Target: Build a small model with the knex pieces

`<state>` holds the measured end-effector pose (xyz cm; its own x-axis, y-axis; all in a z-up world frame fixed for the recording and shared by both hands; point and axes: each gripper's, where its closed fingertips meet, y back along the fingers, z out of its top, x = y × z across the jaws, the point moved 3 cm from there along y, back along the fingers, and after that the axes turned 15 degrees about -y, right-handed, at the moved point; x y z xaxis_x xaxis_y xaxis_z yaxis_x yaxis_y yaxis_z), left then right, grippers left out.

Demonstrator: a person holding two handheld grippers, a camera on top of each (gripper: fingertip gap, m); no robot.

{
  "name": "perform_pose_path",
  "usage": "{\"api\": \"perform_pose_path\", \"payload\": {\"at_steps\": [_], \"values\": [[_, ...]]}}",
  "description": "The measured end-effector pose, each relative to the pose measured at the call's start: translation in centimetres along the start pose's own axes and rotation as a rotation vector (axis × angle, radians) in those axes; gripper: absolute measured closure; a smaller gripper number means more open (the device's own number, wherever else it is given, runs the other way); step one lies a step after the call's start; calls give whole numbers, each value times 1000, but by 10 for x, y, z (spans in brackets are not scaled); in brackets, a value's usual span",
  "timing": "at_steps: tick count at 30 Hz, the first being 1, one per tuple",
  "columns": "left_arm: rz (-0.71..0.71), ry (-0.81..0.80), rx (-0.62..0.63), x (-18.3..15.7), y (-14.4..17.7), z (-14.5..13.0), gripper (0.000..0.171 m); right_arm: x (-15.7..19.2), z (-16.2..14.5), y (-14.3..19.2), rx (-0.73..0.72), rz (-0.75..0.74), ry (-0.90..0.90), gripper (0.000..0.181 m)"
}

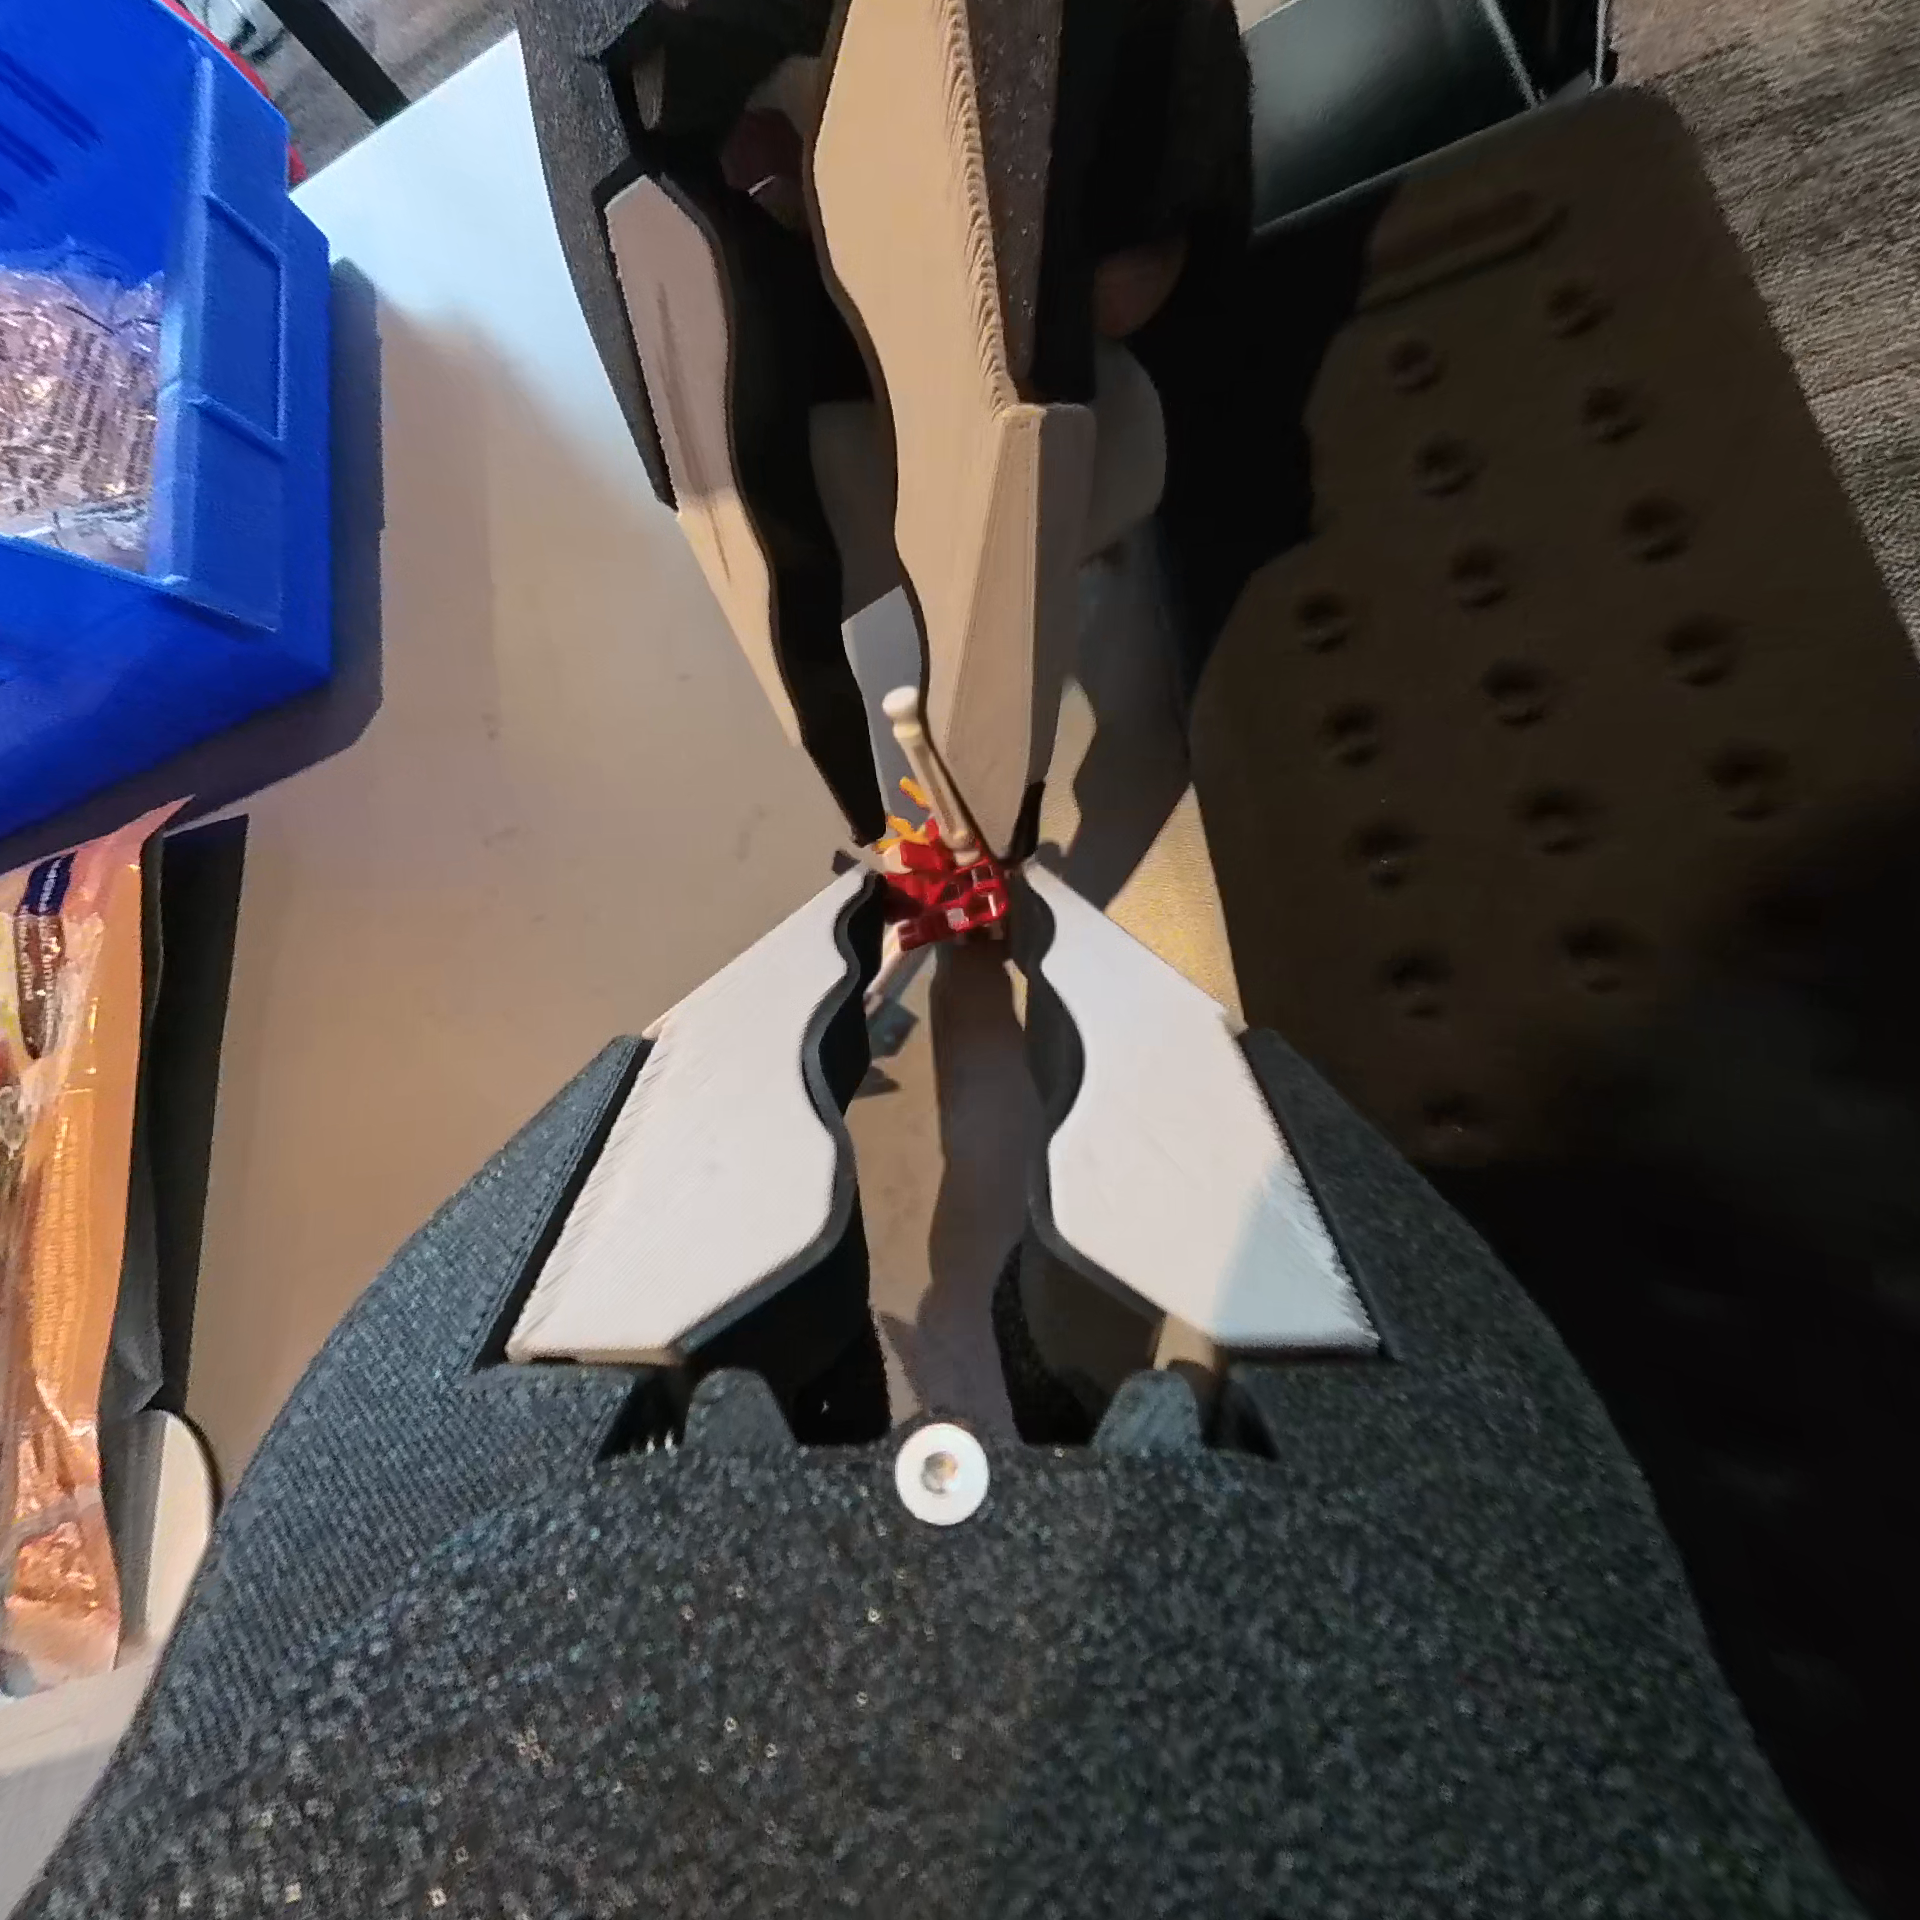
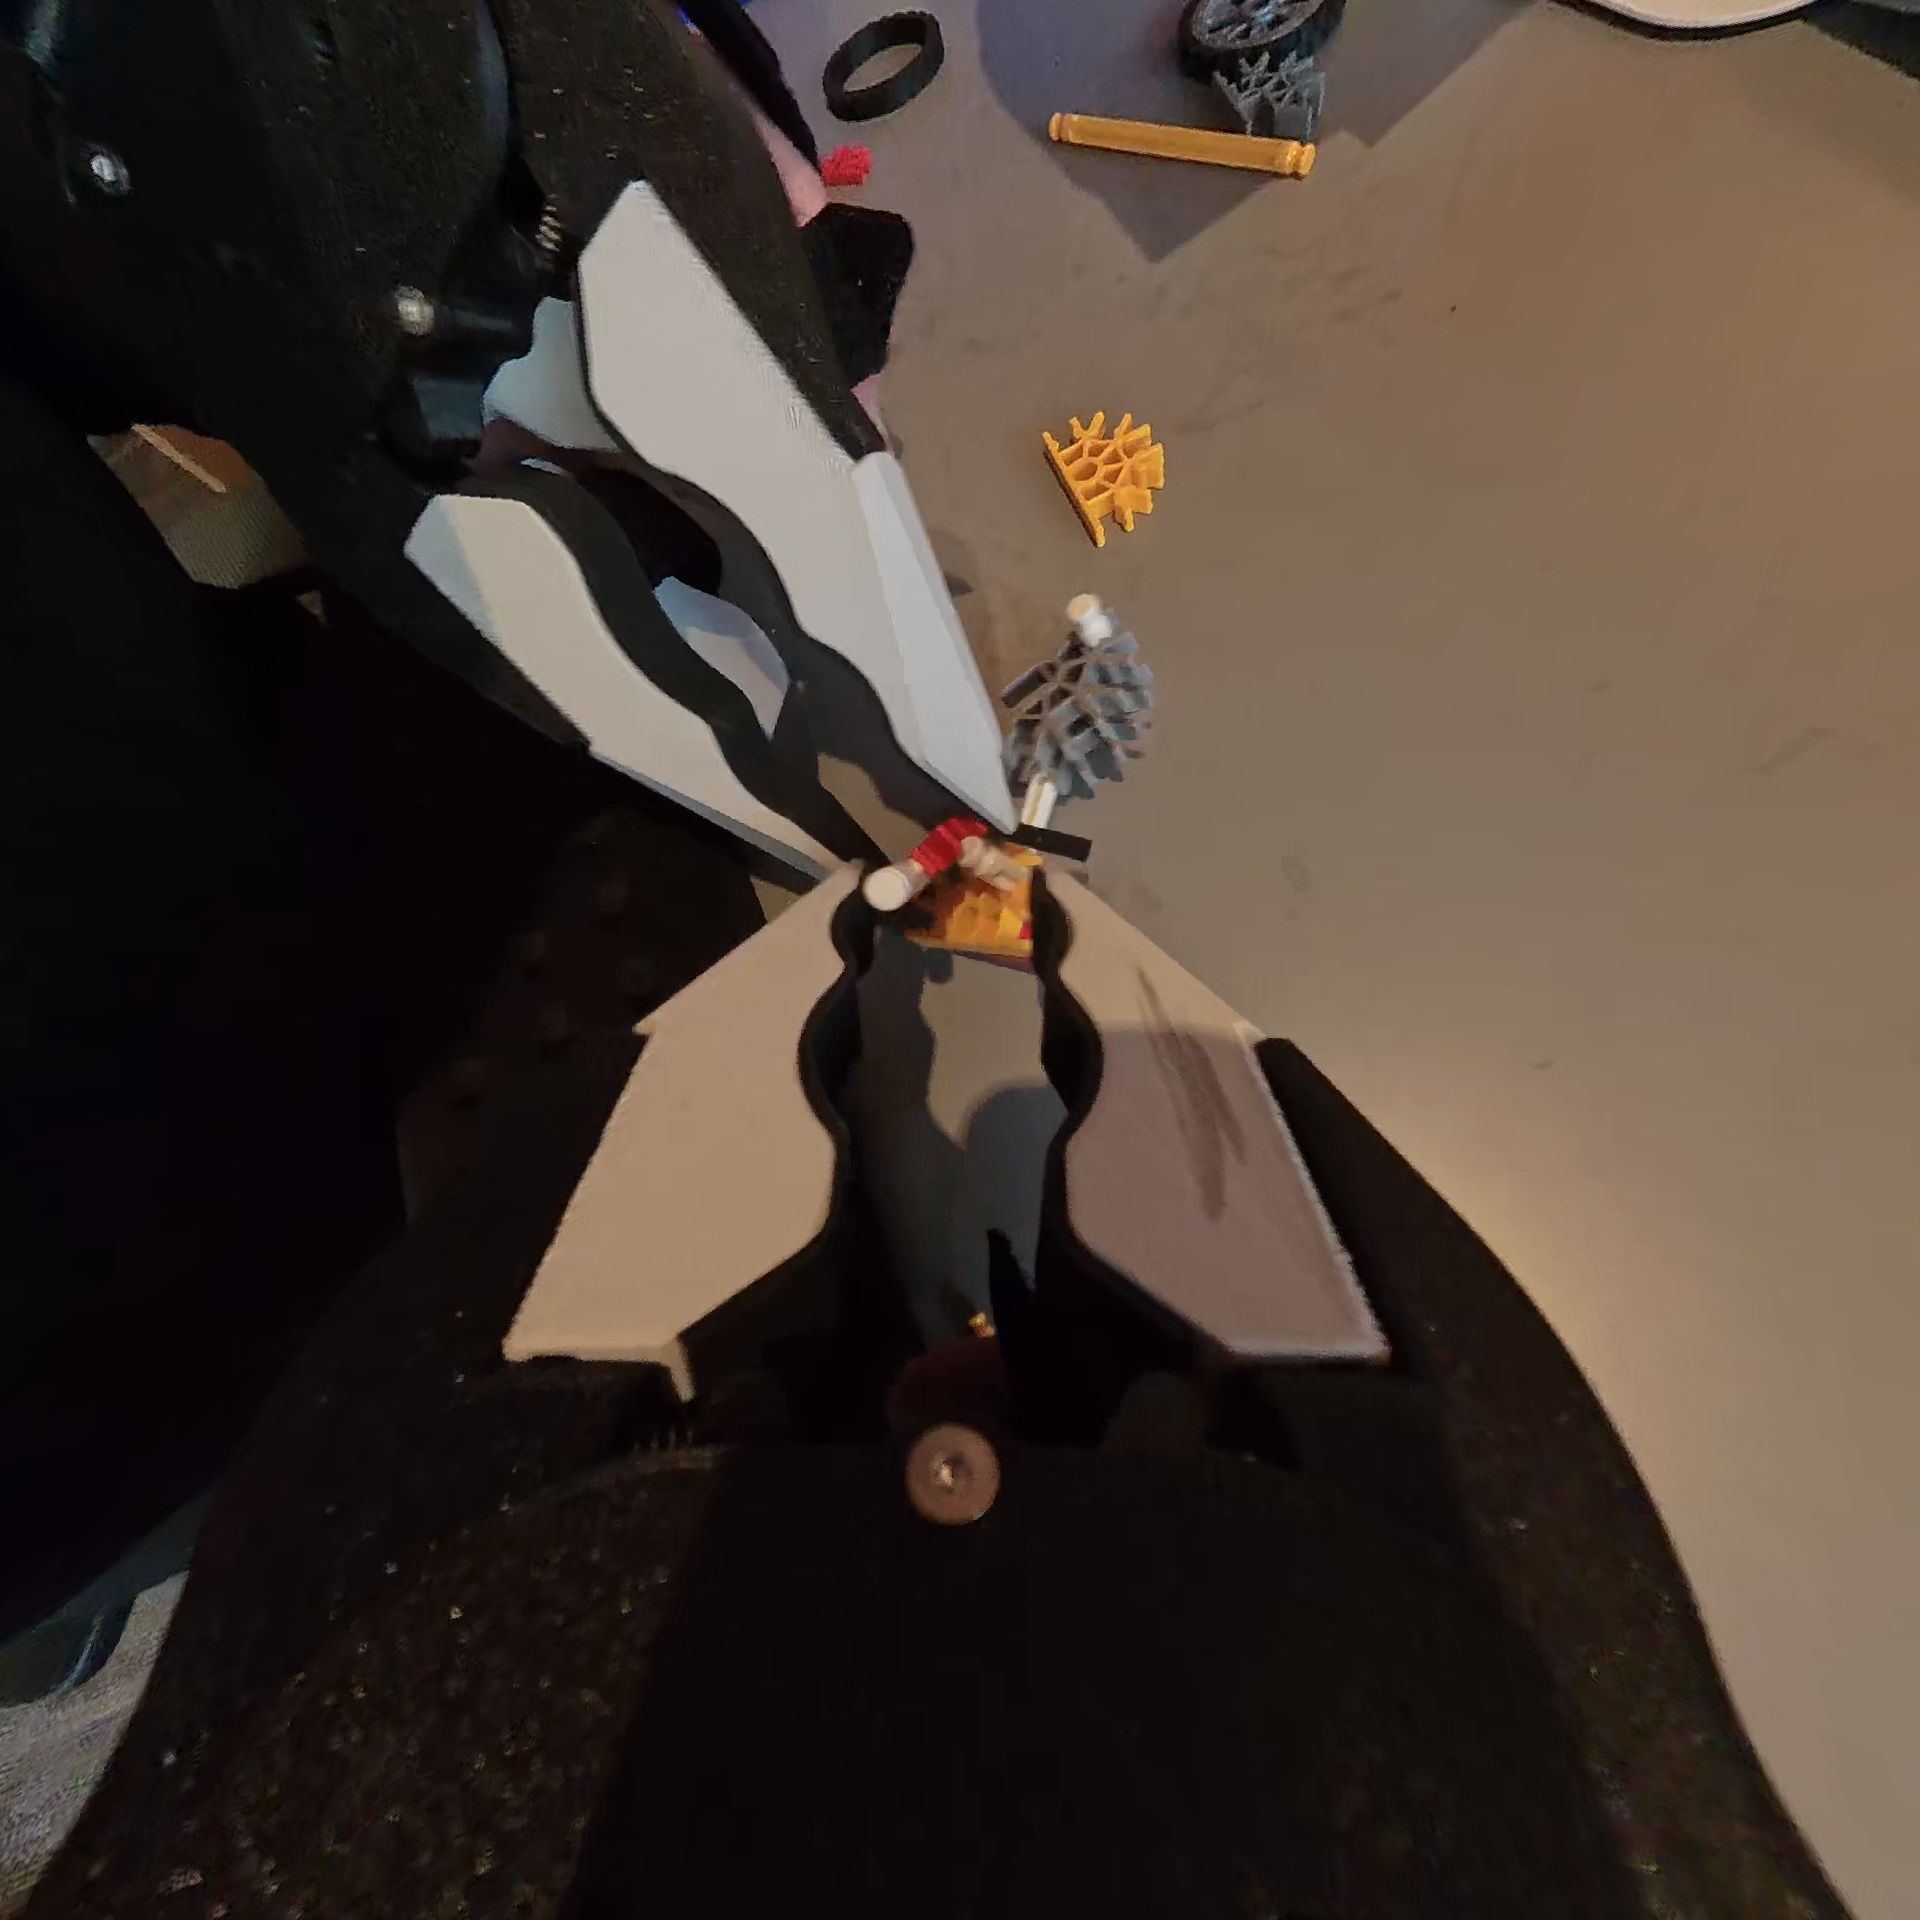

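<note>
Both grippers meet tip to tip on one small assembly of toy building parts held above the table. In the left wrist view my left gripper (image 1: 943, 891) is shut on a red connector (image 1: 948, 896). A white rod (image 1: 923, 764) rises from it beside the right gripper's fingers (image 1: 987, 582), which come in from above. In the right wrist view my right gripper (image 2: 948, 902) is shut on a yellow connector (image 2: 977, 916). The left gripper's fingers (image 2: 790, 488) come in from the upper left onto the red connector (image 2: 943, 844). A white rod carries a grey connector (image 2: 1081, 717) beyond the tips.
A blue bin (image 1: 156, 436) and clear bags of parts (image 1: 62, 1299) stand at the left of the white table (image 1: 499, 727). A dark dimpled chair seat (image 1: 1558, 727) lies right. On the table lie a yellow connector (image 2: 1107, 478), yellow rod (image 2: 1179, 145), black ring (image 2: 883, 68), small red connector (image 2: 847, 164) and a wheel (image 2: 1262, 21). Left and right tips are no more than a few centimetres apart.
</note>
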<state>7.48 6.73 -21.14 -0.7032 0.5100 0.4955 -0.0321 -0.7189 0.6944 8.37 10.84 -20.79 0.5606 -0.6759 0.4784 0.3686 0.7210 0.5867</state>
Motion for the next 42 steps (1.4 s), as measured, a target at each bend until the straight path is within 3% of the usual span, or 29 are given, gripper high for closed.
{"api": "perform_pose_path", "payload": {"at_steps": [8,12,23,28,39,42], "values": [[-12,7,1,1,0,-1,150,0,-1,-1,-9,3,4,157],[-12,-1,4,0,-3,-3,150,4,-3,-3,13,26,10,170],[-7,1,15,2,-6,-2,150,1,3,5,-49,-36,2,153],[18,0,38,6,-6,-3,150,-2,6,4,-73,-64,5,176],[46,-15,16,5,0,0,149,7,8,9,-131,-58,-6,177],[90,-31,15,6,7,-3,136,12,15,17,-195,-10,-48,177]]}}
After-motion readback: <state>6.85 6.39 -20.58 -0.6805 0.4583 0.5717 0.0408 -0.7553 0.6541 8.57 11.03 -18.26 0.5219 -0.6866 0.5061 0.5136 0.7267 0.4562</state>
